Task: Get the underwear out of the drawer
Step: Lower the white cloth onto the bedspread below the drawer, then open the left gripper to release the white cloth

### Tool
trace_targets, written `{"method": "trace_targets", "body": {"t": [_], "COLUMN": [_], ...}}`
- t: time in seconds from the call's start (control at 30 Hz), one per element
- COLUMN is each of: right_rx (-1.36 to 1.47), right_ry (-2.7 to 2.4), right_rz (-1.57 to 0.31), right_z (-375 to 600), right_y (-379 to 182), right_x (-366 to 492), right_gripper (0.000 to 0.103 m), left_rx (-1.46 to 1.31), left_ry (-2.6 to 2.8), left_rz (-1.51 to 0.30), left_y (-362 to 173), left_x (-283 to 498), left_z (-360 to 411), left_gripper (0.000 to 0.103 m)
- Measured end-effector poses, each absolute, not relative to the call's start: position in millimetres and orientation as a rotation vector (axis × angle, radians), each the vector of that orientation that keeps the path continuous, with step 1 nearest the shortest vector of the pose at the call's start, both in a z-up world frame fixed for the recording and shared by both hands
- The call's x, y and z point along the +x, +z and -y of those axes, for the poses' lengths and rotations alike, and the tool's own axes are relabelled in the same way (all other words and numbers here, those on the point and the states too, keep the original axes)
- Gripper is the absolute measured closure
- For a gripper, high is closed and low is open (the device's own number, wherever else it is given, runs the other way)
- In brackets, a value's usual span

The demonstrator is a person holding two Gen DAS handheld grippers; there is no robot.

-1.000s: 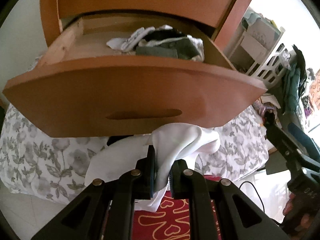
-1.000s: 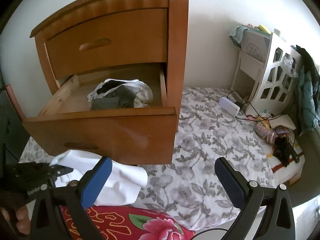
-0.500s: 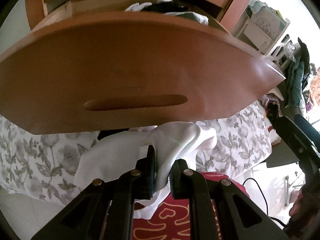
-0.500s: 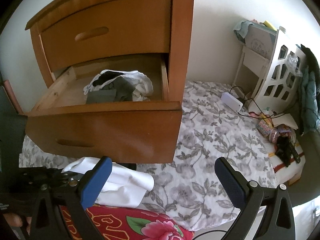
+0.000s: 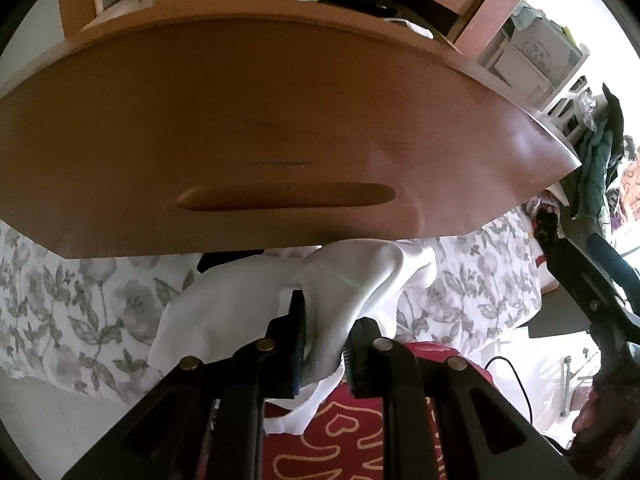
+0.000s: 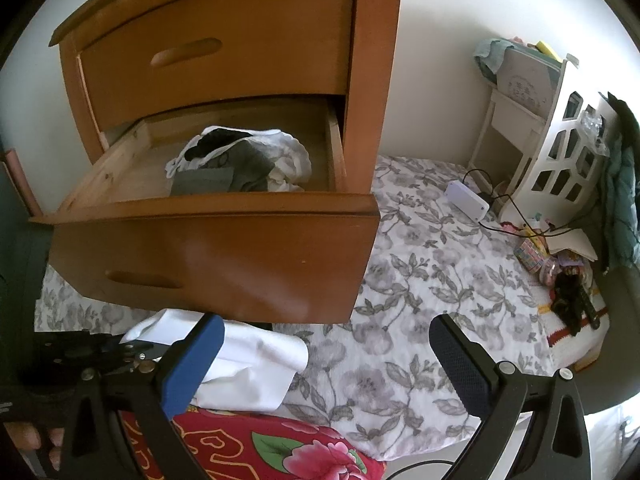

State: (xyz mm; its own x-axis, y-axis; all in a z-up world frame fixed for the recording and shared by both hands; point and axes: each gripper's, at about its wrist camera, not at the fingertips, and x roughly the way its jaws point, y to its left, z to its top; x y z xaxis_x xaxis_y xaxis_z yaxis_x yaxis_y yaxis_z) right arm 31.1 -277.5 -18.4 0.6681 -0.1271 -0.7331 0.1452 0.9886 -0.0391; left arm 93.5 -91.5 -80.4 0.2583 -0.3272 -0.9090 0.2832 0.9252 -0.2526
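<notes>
left claw sunk below the drawer, loosening around white underwear

**Bed Carries Nightstand, Linen and Clutter**

A bed spread with a grey floral sheet bears a wooden nightstand, its lower drawer pulled out above the sheet. A white garment lies crumpled on the bed just below the drawer front, touching a red floral cloth at the near edge. Farther right, a white box with cables rests on the sheet near a white rack.
</notes>
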Motion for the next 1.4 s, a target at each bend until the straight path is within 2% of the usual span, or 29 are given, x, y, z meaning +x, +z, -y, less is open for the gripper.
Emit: {"method": "trace_targets", "body": {"t": [0.57,0.77,0.83,1.1,1.2,1.4], "right_rx": [0.016,0.011,0.01,0.008,0.01,0.001], "right_ry": [-0.153,-0.155,-0.154,-0.155,-0.154,-0.138], "right_rz": [-0.82,-0.816,-0.814,-0.806,-0.802,-0.785], "right_z": [278,277,276,275,275,272], "right_y": [-18,-15,-14,-8,-6,4], "right_x": [31,30,31,31,32,32], "right_gripper": [0.0,0.0,0.0,0.0,0.0,0.0], "left_rx": [-0.05,-0.072,-0.079,-0.093,-0.098,-0.109], "left_ry": [-0.425,-0.422,-0.423,-0.427,-0.426,-0.424], "left_rz": [-1.218,-1.181,-1.163,-1.098,-1.069,-0.999], "left_y": [-61,-48,-41,-21,-12,8], "left_x": [88,88,87,87,87,87], "left_z": [83,75,73,61,57,46], "left_gripper": [0.07,0.059,0.052,0.045,0.034,0.033]}}
